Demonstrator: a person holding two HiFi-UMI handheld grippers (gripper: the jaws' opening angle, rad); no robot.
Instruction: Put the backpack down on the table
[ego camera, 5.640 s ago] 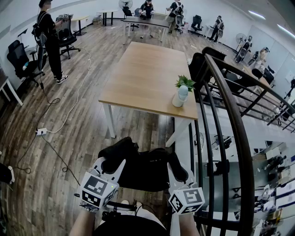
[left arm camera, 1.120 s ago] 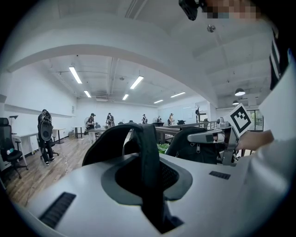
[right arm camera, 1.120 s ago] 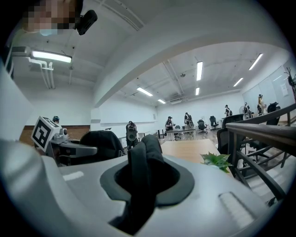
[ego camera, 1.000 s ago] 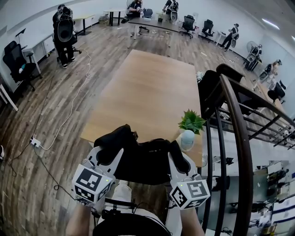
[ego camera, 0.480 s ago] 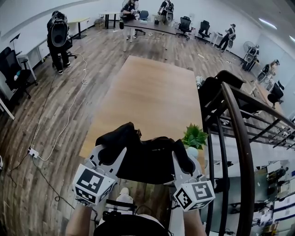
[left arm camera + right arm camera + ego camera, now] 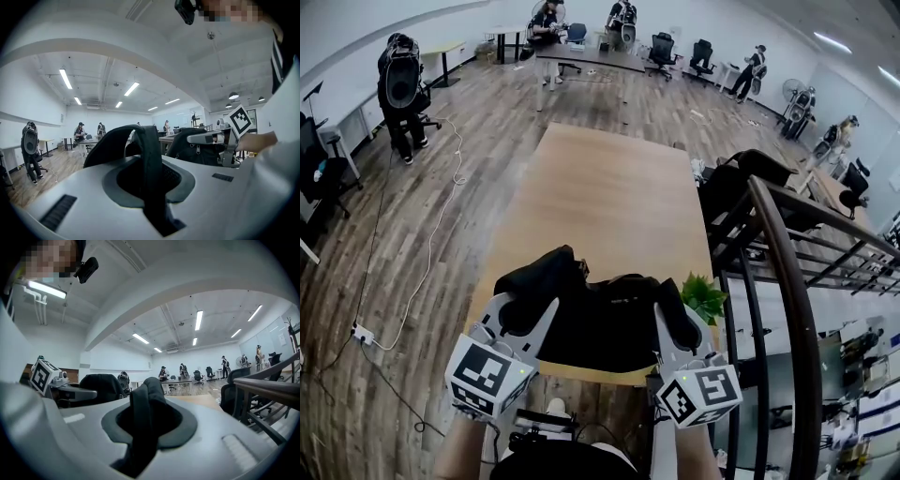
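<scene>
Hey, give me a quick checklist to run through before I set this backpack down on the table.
1. Grip of left gripper on backpack: ok, shut on a strap.
2. Grip of right gripper: ok, shut on a strap.
3. Landing space on table: ok, bare wood ahead.
4. Backpack fully over the tabletop: cannot tell, it hangs at the near edge.
5. Clearance from potted plant: not ok, it stands right beside the right gripper.
</scene>
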